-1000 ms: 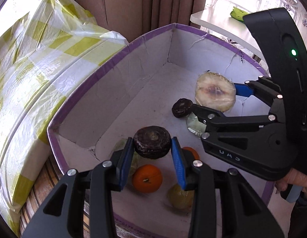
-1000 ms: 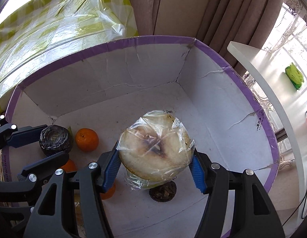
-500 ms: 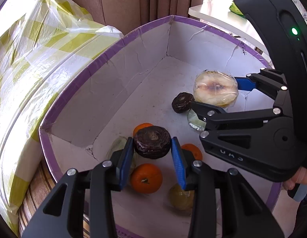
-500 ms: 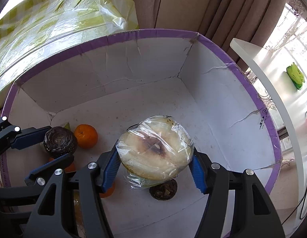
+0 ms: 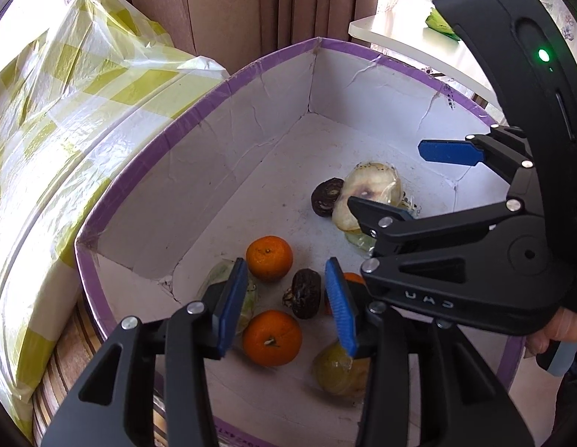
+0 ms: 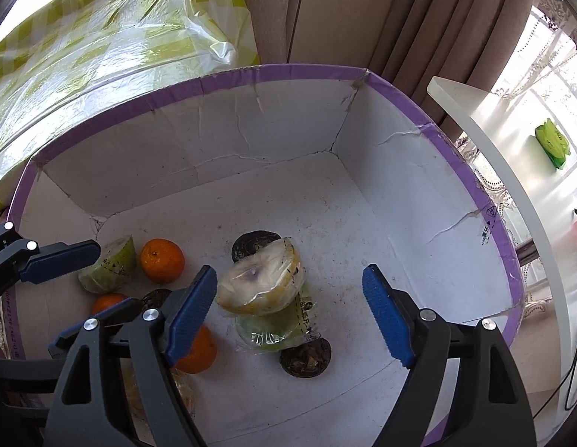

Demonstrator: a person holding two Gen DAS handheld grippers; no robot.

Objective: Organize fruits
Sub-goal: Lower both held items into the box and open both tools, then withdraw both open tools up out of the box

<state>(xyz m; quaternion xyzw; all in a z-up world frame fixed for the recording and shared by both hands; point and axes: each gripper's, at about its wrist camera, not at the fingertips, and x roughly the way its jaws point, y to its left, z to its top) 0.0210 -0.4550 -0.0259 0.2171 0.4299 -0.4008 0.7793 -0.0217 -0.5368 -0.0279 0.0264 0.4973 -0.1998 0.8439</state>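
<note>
- Your two grippers hang over a white box with a purple rim; a yellow checked plastic cover lies beyond its left wall, and a brown curtain hangs beyond the far wall.
- Your right gripper has its blue pads spread wide and holds nothing.
- Your left gripper is also spread apart and empty, just to the left of the right one.
- Between and beyond the right gripper's pads, a pale wrapped fruit half sits tilted on a green wrapped piece on the box floor.
- A dark round fruit lies on the floor touching the near side of that green piece; another dark one shows behind the pale half.
- Between the left gripper's pads, on the floor below, lies a dark shrivelled fruit.
- One orange sits just beyond those pads, a second orange nearer you, and a third is mostly hidden behind the right pad.
- A green wrapped wedge rests behind the left pad, beside the far orange.
- A yellowish wrapped fruit lies below the left gripper's right finger.
</note>
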